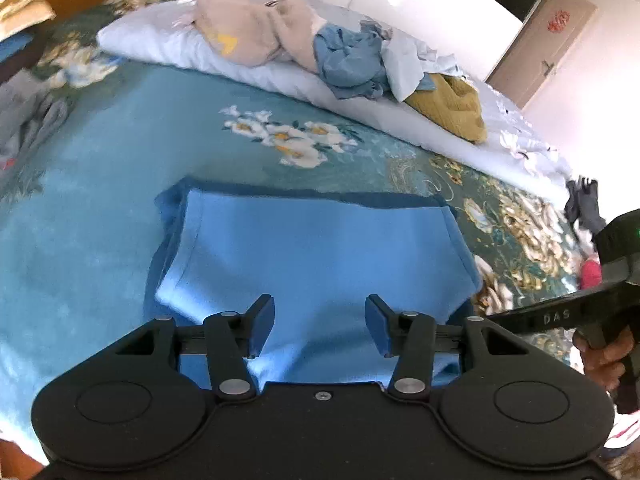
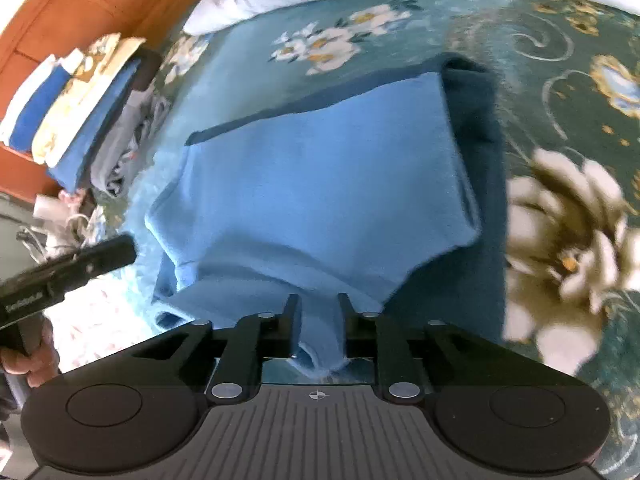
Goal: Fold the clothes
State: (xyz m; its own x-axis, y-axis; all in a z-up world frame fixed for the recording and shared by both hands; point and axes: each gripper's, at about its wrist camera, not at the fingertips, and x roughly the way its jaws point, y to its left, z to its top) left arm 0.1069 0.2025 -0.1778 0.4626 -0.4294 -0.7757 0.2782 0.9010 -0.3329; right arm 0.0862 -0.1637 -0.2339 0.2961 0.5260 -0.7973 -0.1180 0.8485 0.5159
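Note:
A light blue garment (image 1: 312, 248) lies partly folded on the floral teal bedspread (image 1: 100, 184), with a darker blue edge along its far side. My left gripper (image 1: 320, 320) hovers open over the garment's near part, nothing between its blue pads. In the right wrist view the same garment (image 2: 312, 168) spreads away from me, and my right gripper (image 2: 318, 312) is shut on a bunched near edge of it, lifting that edge slightly. A hand (image 1: 604, 356) holds the right tool's black body at the right edge of the left wrist view.
A pile of unfolded clothes (image 1: 348, 60) and a mustard garment (image 1: 452, 108) lie on a white quilt at the far side. Grey clothes (image 1: 28, 120) sit at the left. Folded items (image 2: 76, 108) are stacked by the wooden headboard (image 2: 60, 12).

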